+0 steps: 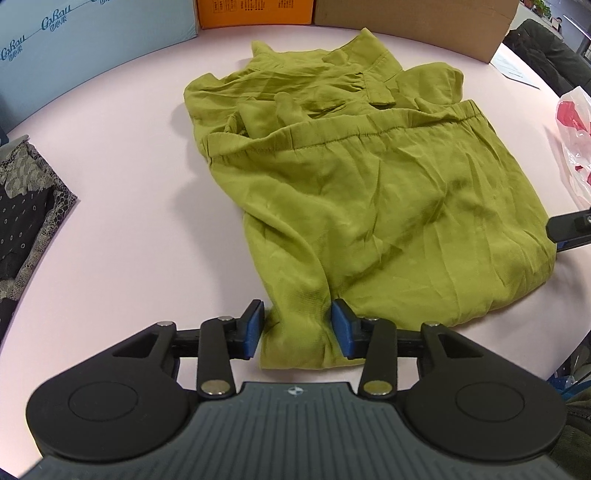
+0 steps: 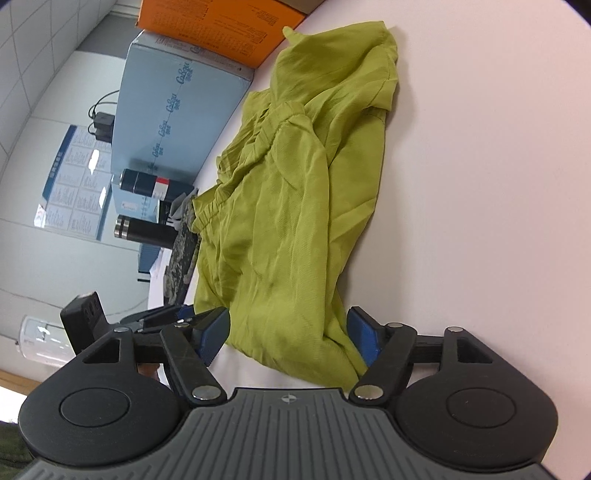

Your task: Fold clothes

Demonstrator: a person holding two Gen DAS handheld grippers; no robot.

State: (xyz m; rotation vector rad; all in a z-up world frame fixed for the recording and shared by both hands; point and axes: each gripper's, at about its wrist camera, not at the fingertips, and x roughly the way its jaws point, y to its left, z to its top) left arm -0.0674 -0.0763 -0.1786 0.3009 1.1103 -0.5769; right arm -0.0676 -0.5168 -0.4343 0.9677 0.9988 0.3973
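Two grippers' jaws straddle one green garment (image 1: 369, 206).

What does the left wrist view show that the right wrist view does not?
Only the left wrist view: a red-and-white plastic bag, a brown cardboard box and dark lace fabric. Only the right wrist view: two dark cylinders and a wall chart. Both: the green garment on the pink table, with open tongs around its near edge.

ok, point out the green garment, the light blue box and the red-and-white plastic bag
green garment (image 1: 388, 206): left wrist view, middle of the folded-over panel.
light blue box (image 1: 92, 40): left wrist view, printed front face.
red-and-white plastic bag (image 1: 576, 147): left wrist view, crinkled side at right edge.
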